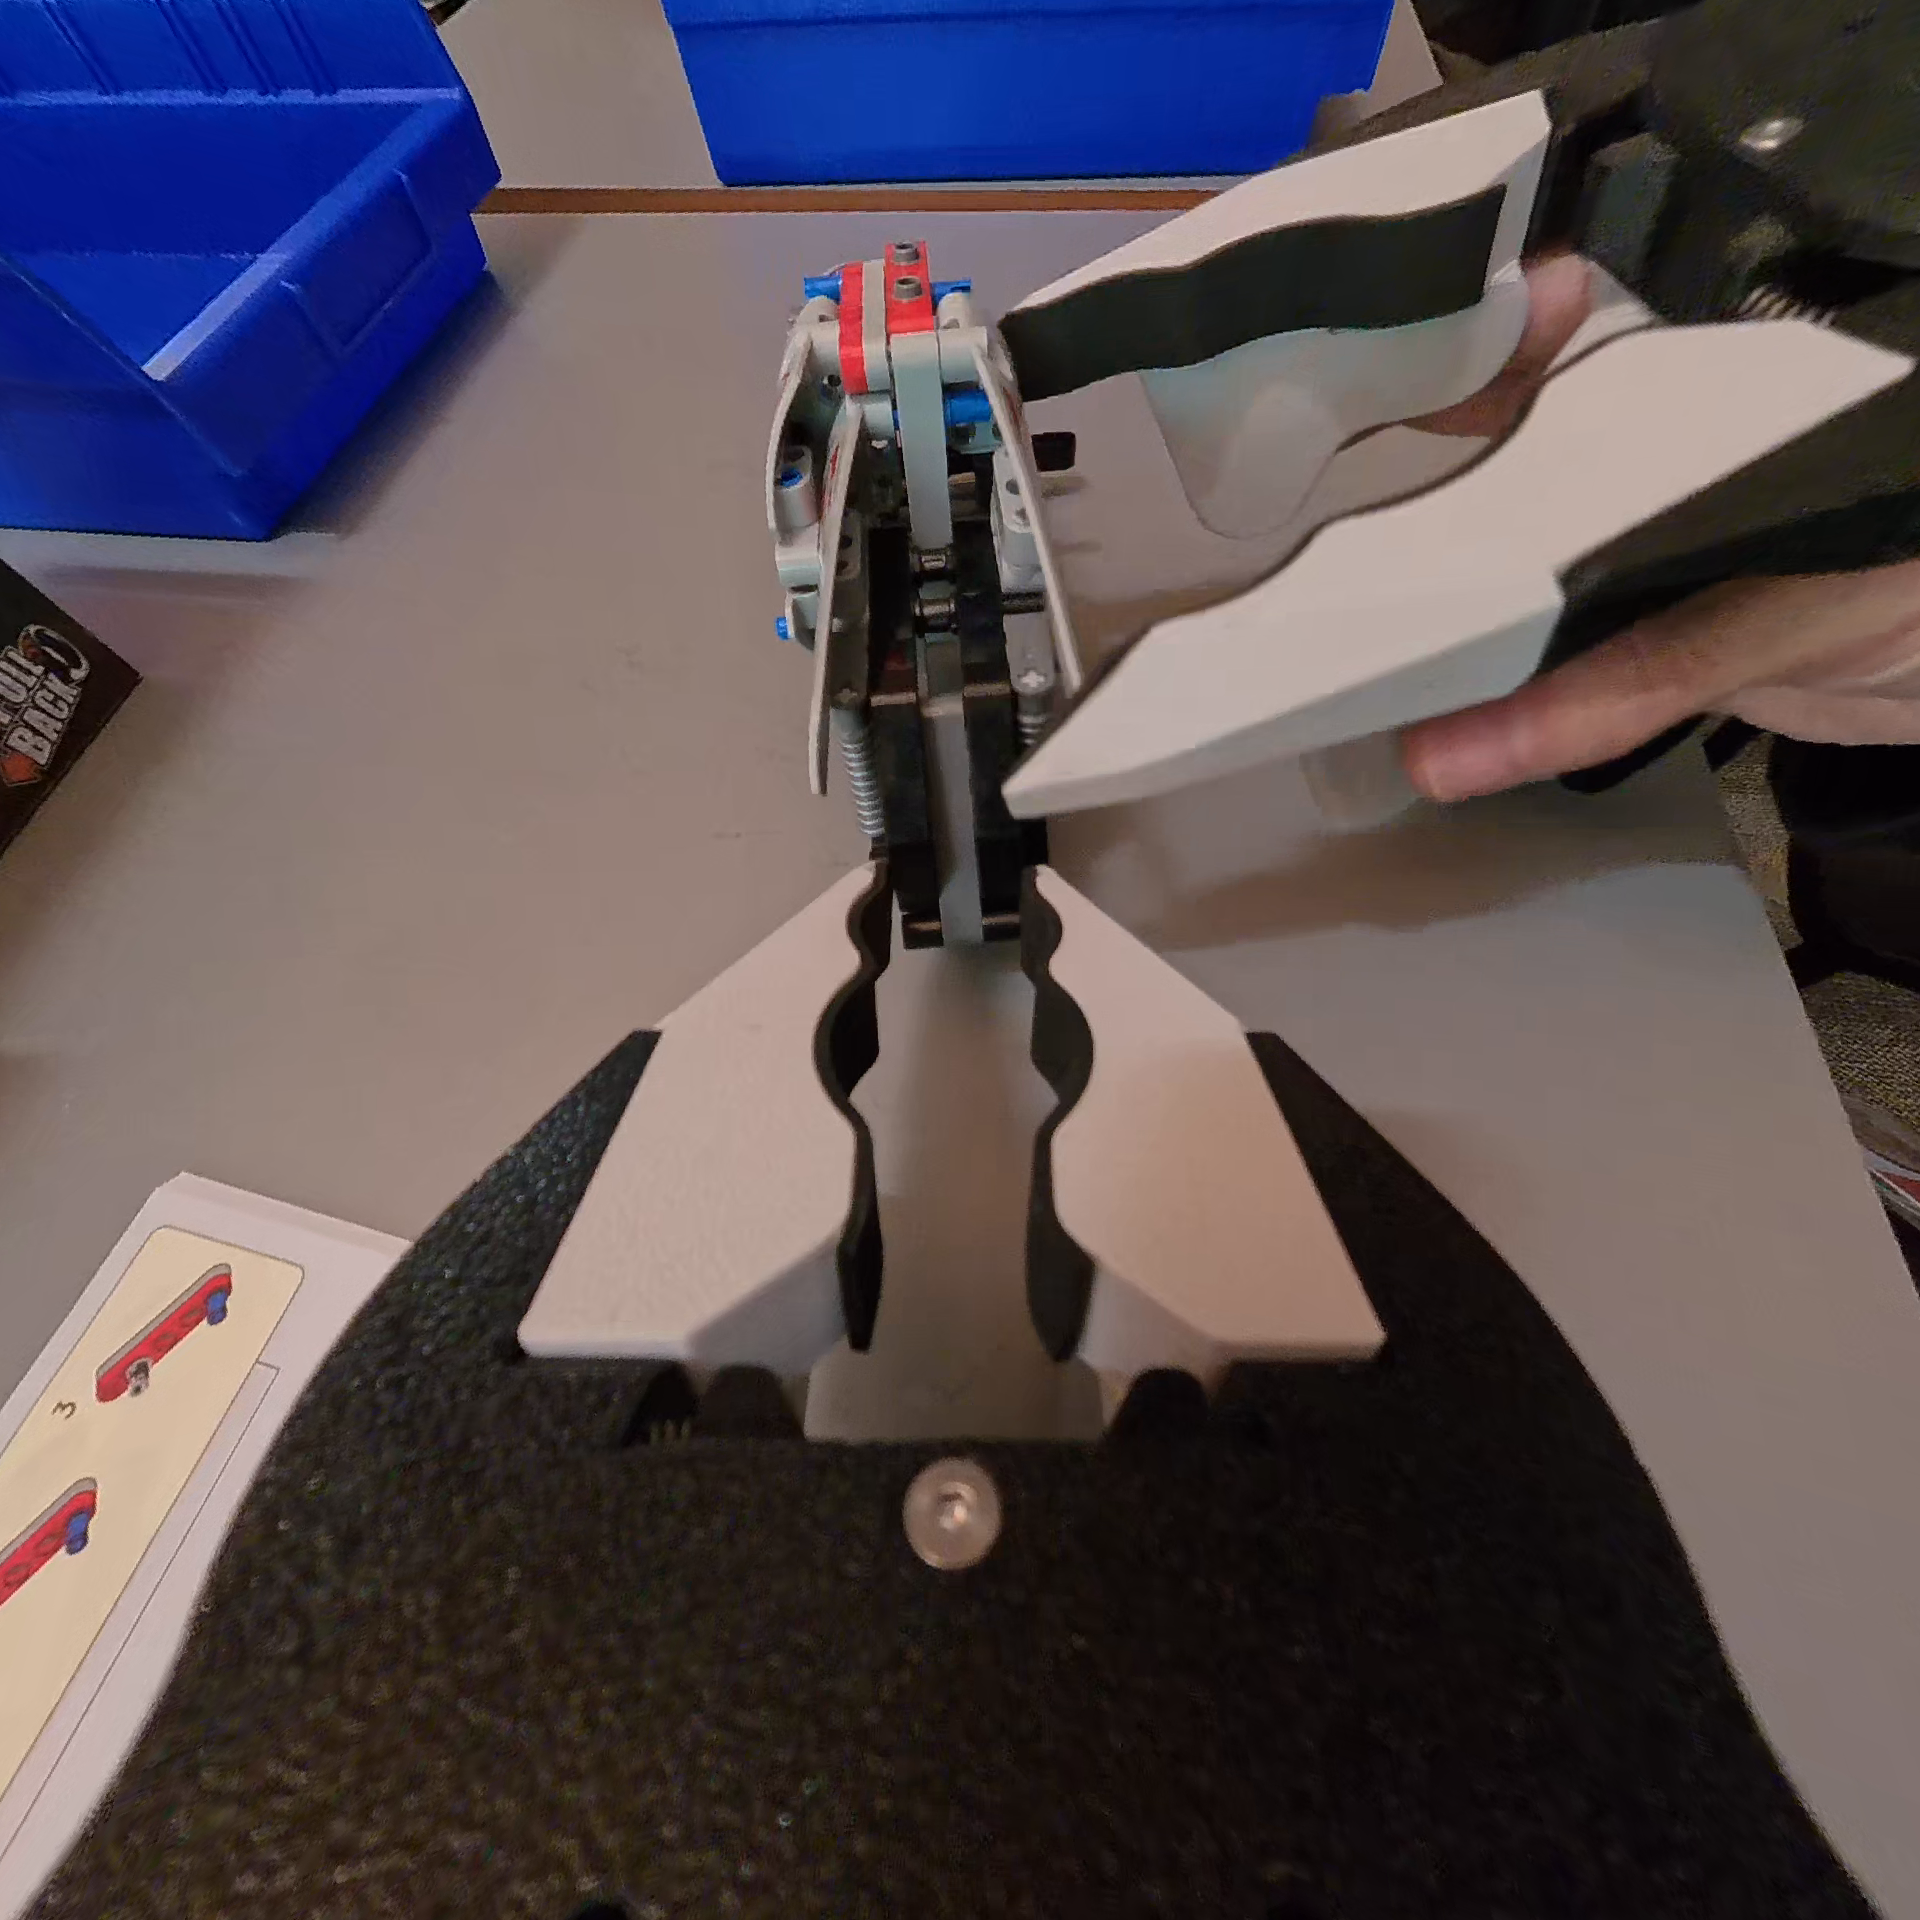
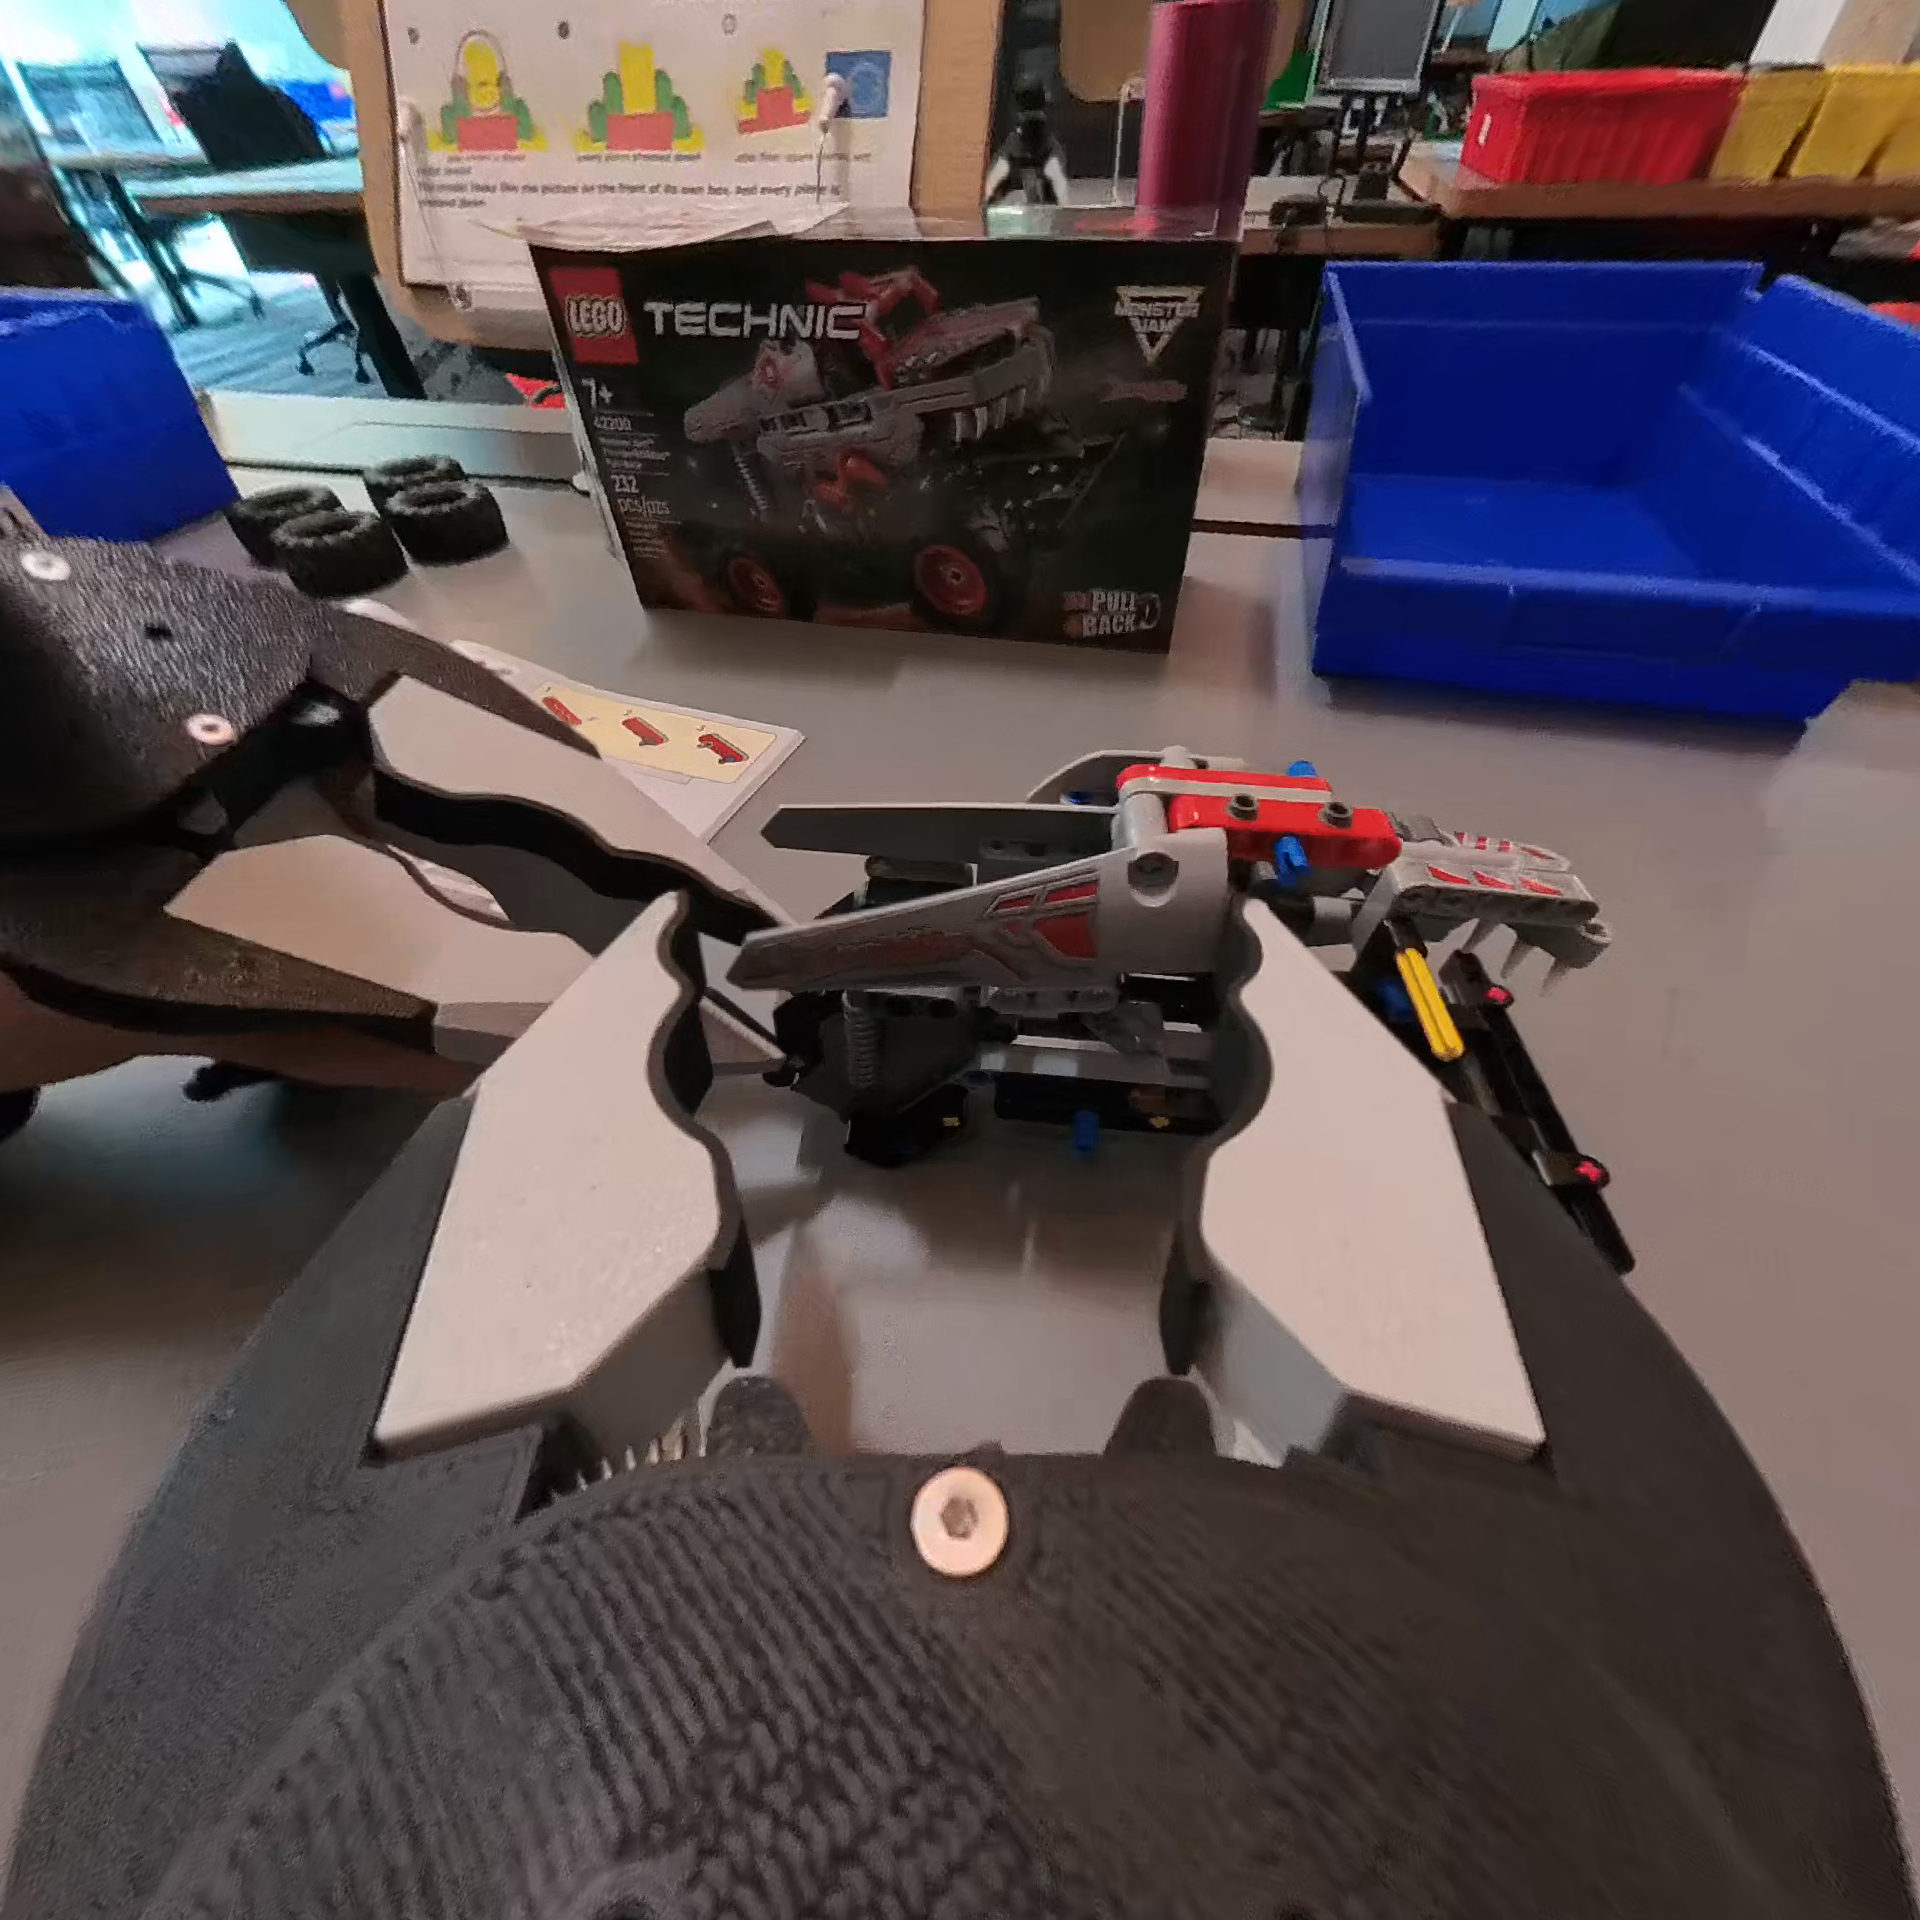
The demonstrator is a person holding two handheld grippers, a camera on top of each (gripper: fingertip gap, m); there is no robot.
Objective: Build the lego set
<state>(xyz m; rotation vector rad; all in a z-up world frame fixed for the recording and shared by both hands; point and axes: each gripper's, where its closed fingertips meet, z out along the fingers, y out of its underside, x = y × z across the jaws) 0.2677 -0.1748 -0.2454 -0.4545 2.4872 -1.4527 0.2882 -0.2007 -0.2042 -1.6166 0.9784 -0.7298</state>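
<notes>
The partly built lego truck (image 1: 914,416) is grey and black with a red beam (image 2: 1257,816) on top and toothed jaws at its front. My left gripper (image 1: 961,894) is shut on the truck's black and grey rear end and holds it pointing away from me. It also shows in the right wrist view (image 2: 743,935), coming in from the left. My right gripper (image 2: 961,925) is open wide, its fingertips (image 2: 1262,956) set against the truck's side. In the left wrist view it (image 1: 1013,571) reaches in from the right.
The grey table (image 1: 416,779) holds blue bins (image 1: 208,312) (image 2: 1610,499), the lego box (image 2: 894,436), several black tyres (image 2: 353,520) and the instruction booklet (image 1: 125,1403) (image 2: 675,738). A person's hand (image 1: 1662,675) holds the right gripper. The gap from one gripper's tips to the other's is roughly 6 centimeters.
</notes>
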